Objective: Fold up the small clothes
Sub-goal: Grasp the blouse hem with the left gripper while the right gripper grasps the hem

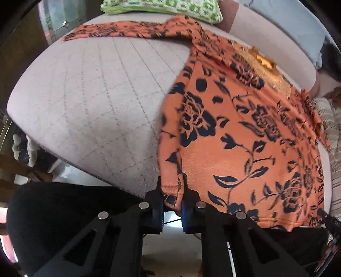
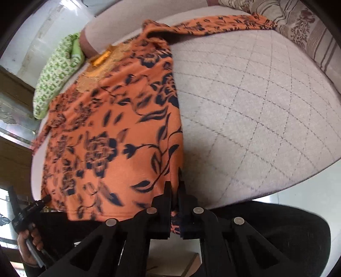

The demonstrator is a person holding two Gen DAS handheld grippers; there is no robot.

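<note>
An orange top with a dark floral print [image 1: 240,136] lies spread on a grey quilted cushion [image 1: 89,102], sleeves stretched out to both sides. My left gripper [image 1: 172,191] is shut on the hem's left corner at the cushion's near edge. In the right wrist view the same orange top [image 2: 110,136] fills the left half, and my right gripper [image 2: 175,189] is shut on the hem's right corner. The other gripper's tip [image 2: 44,200] shows at the hem's far corner, held by a hand [image 2: 29,240].
A green patterned cloth [image 1: 162,8] lies at the cushion's far end. A striped floral cushion [image 2: 307,36] borders the right side. The person's dark-clad legs [image 2: 277,230] sit just below the cushion's near edge [image 1: 89,170].
</note>
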